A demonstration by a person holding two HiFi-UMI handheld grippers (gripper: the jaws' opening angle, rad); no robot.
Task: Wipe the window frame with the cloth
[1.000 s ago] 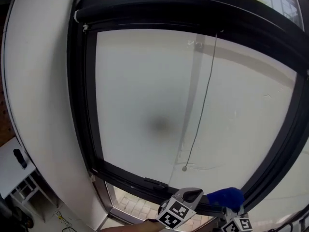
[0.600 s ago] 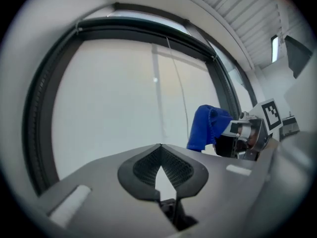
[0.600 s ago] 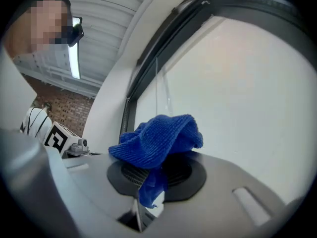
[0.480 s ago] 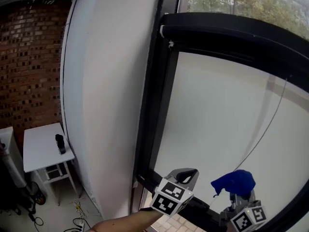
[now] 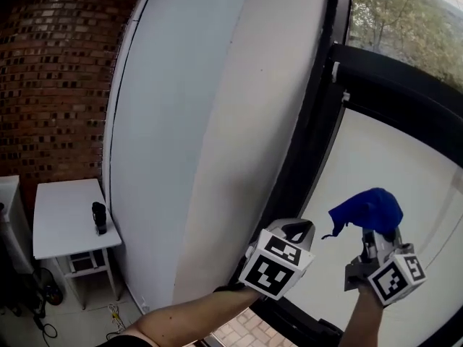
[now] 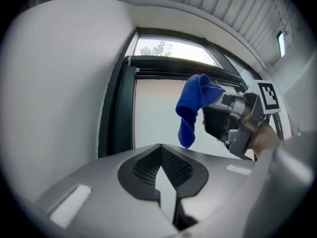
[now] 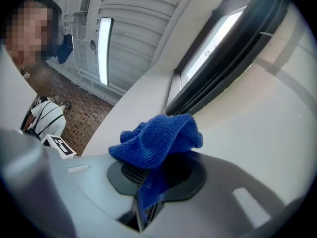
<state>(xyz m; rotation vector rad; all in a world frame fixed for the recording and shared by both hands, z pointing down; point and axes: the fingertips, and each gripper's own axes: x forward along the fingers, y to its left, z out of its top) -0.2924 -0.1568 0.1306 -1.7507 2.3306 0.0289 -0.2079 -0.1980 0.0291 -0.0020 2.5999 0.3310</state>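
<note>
Cloth in right claw near window frame, beside white wall.

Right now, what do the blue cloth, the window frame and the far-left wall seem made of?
The cloth looks like microfibre, matte; a fine looped nap shows and it drapes limply. The window frame is probably painted or coated metal, black and smooth with a slight sheen; plastic can't be excluded. The far wall is red-brown brick, rough, with pale mortar lines.

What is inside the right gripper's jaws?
The blue cloth is pinched in the right gripper, bunched up above it. The clamped part of the cloth is hidden between the shut jaws.
</note>
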